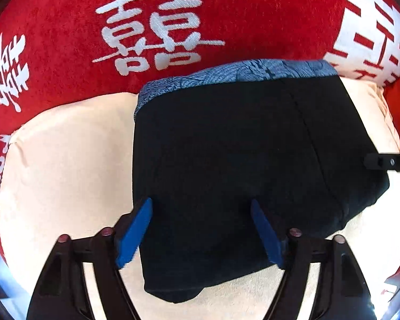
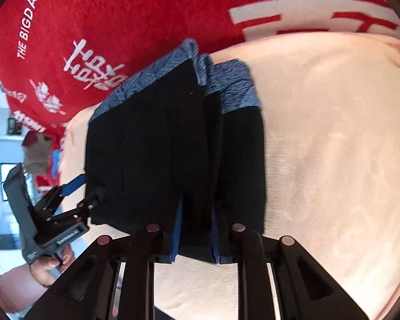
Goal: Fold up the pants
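The black pants (image 1: 226,160) with a blue patterned waistband (image 1: 240,73) lie folded into a compact stack on a cream cushion (image 1: 66,160). My left gripper (image 1: 201,229) is open, its blue pads (image 1: 134,232) spread over the near edge of the stack, holding nothing. In the right wrist view the pants (image 2: 152,146) show as several layers with the waistband (image 2: 234,90) at the far end. My right gripper (image 2: 196,229) has its blue pads (image 2: 176,234) closed on a fold of the black cloth at the near edge. The left gripper (image 2: 74,186) shows there at the stack's left side.
A red blanket with white characters (image 1: 152,26) lies behind the cushion, also in the right wrist view (image 2: 106,26). The cream cushion (image 2: 333,160) extends to the right of the pants. A hand (image 2: 48,264) holds the left gripper's handle. A room with furniture shows far left.
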`<state>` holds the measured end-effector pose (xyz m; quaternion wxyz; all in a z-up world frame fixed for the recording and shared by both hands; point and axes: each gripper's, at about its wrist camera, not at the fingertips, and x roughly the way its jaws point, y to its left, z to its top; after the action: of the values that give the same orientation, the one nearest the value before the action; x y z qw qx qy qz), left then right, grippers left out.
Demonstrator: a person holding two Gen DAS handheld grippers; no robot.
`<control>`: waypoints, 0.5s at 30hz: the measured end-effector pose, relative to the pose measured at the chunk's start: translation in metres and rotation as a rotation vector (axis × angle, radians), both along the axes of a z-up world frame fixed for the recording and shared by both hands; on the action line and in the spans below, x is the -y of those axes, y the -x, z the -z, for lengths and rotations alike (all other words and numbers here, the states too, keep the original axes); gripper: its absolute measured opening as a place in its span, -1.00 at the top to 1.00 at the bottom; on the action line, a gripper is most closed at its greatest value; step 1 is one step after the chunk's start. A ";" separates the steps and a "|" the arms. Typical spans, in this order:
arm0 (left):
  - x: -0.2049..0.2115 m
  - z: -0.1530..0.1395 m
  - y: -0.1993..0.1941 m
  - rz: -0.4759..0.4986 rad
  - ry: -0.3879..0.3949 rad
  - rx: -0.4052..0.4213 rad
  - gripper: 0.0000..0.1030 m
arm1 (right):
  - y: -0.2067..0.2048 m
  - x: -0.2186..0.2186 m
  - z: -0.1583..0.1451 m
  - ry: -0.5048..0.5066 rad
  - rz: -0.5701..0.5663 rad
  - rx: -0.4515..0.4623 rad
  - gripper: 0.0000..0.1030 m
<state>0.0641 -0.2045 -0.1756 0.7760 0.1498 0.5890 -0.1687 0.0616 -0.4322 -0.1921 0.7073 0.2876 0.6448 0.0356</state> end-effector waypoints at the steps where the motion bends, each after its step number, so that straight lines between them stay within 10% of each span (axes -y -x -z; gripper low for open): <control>1: 0.000 0.001 0.000 -0.002 0.000 -0.002 -0.56 | 0.004 0.001 -0.003 0.013 0.012 -0.007 0.55; 11: -0.007 0.006 -0.011 -0.017 0.006 -0.021 -0.57 | 0.021 -0.022 -0.058 0.153 0.049 0.064 0.50; 15: -0.010 0.007 -0.012 -0.057 0.017 -0.056 -0.74 | 0.017 -0.047 -0.032 0.202 -0.048 -0.002 0.50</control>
<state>0.0757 -0.1945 -0.1827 0.7648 0.1216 0.6132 -0.1557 0.0448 -0.3856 -0.1596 0.7310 0.1993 0.6525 -0.0132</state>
